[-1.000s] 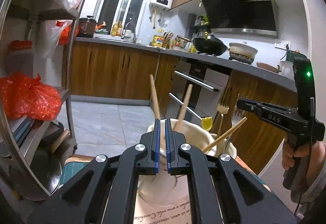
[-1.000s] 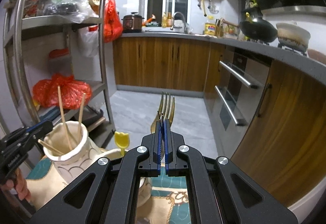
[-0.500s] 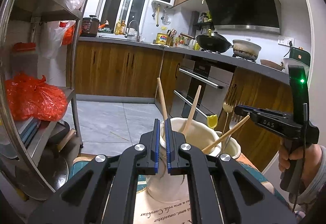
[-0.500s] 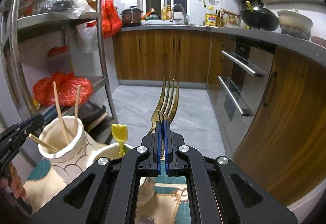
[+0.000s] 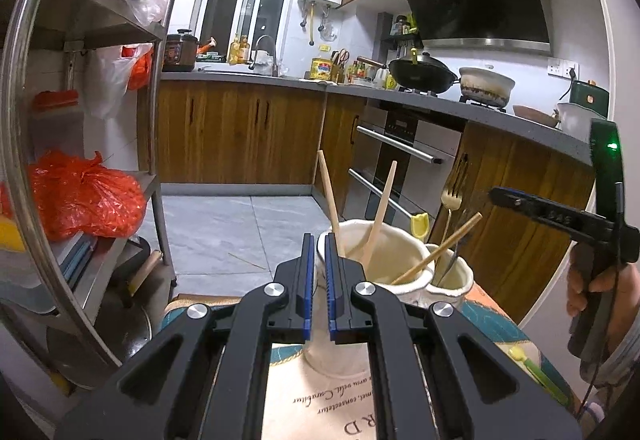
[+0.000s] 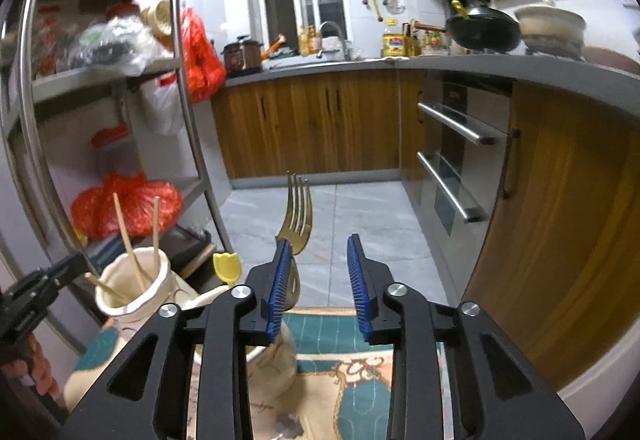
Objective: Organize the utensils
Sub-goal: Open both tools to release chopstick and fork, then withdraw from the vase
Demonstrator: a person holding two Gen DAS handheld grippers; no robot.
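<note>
Seen from the right wrist: right hand-held gripper (image 6: 320, 272) with blue pads parted, jaws just opened, gripping nothing; slim gold metal fork (image 6: 297, 211) standing near upright, tines up, just ahead of and against the left pad (image 6: 279, 282), its handle dropping into the small cream ceramic cup (image 6: 276, 356) below the jaws; fork released into the cup, by the look of it, so the coming move likely a straight pull back, clear of the tines. Left hand-held gripper (image 5: 318, 280) closed and empty, just short of the tall cream ceramic vase (image 5: 376, 272) holding three pale wooden chopsticks (image 5: 382, 207); right hand the nearer one to the fork. Yellow tulip-shaped plastic pick (image 6: 227, 268) standing in the same cup. Cup base hidden behind the right fingers; contact between fork and left pad hard to judge; patterned teal and beige cloth (image 6: 360, 372) on the table cut off by the frame.
</note>
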